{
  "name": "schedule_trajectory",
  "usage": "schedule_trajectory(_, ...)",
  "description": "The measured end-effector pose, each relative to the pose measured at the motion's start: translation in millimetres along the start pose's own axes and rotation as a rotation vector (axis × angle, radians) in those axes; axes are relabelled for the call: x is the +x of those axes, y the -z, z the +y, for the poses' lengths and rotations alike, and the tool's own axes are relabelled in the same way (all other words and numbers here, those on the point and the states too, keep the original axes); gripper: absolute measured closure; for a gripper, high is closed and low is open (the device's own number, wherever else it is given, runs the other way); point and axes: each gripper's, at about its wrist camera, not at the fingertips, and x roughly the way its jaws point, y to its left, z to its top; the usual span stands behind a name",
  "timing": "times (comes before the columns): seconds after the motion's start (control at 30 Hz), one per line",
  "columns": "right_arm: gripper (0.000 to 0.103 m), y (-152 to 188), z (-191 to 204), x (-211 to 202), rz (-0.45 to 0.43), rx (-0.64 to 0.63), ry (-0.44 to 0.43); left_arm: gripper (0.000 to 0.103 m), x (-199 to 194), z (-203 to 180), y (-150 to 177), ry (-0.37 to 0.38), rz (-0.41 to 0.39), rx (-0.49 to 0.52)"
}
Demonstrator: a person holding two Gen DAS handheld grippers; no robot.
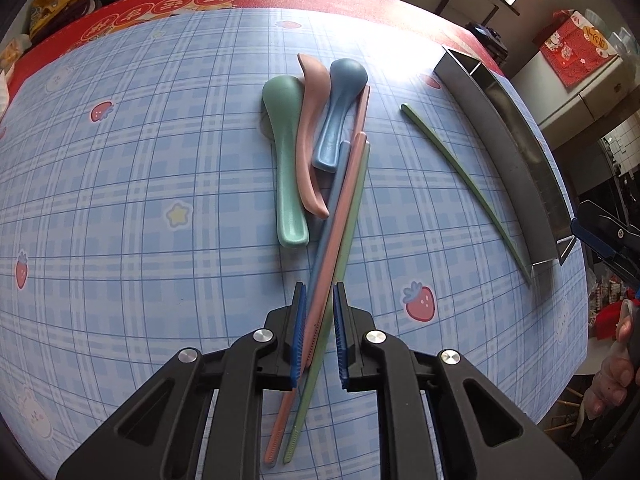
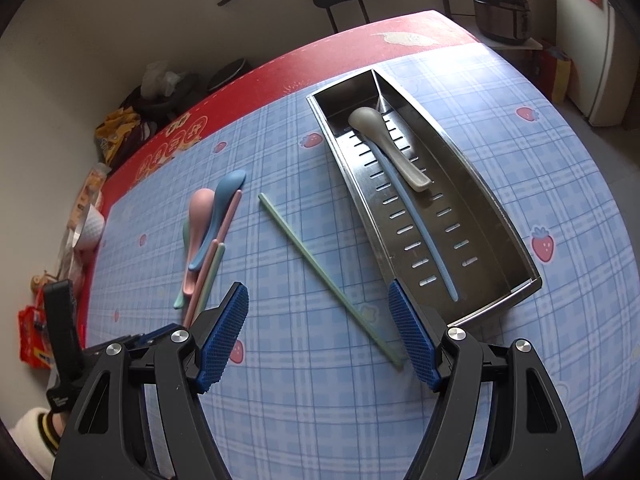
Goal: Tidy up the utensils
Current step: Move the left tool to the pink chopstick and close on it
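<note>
Left gripper (image 1: 320,336): lower centre, jaws narrowed around the pink chopstick (image 1: 332,232), contact unclear.
Right gripper (image 2: 320,336): spread wide, empty, above the lone green chopstick (image 2: 328,276).
Spoons (image 1: 308,132): mid-frame, heaped, awaiting sorting.
Steel tray (image 2: 496,208): upper right, already holding a grey spoon (image 2: 388,148).

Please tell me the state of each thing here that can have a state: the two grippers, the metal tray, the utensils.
left gripper: jaws narrowed around pink and green chopsticks, a gap still showing.
right gripper: open, empty.
metal tray: partly filled.
grey spoon: in tray.
blue chopstick: in tray.
lone green chopstick: flat on table.
green spoon, pink spoon, blue spoon: piled on table.
</note>
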Motion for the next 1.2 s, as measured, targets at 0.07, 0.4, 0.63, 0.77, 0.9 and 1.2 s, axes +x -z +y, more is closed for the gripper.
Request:
schedule_trajectory(0.07,0.033,1,0,1,0.007,0.003,0.000,0.090,1,2,1,0.004,-0.008,-0.011)
schedule_trajectory(0.4,0.033,4,-4,2,0.019,0.028,-0.007,0.097,-13,4,6,0.032,-0.047,-0.014)
schedule_trajectory(0.63,0.033,7,-1,8,0.041,0.033,-0.021,0.097,-20,1,12,0.031,-0.053,0.004)
schedule_trajectory(0.77,0.033,9,1,11,0.054,0.027,-0.027,0.097,-9,-2,16,0.027,0.010,0.017)
schedule_trajectory(0.9,0.033,9,3,11,0.055,0.021,-0.030,0.097,-5,-8,16,0.019,0.027,0.050)
schedule_trajectory(1.2,0.033,13,-9,13,0.065,0.056,-0.027,0.097,5,-26,6,0.065,0.071,0.090)
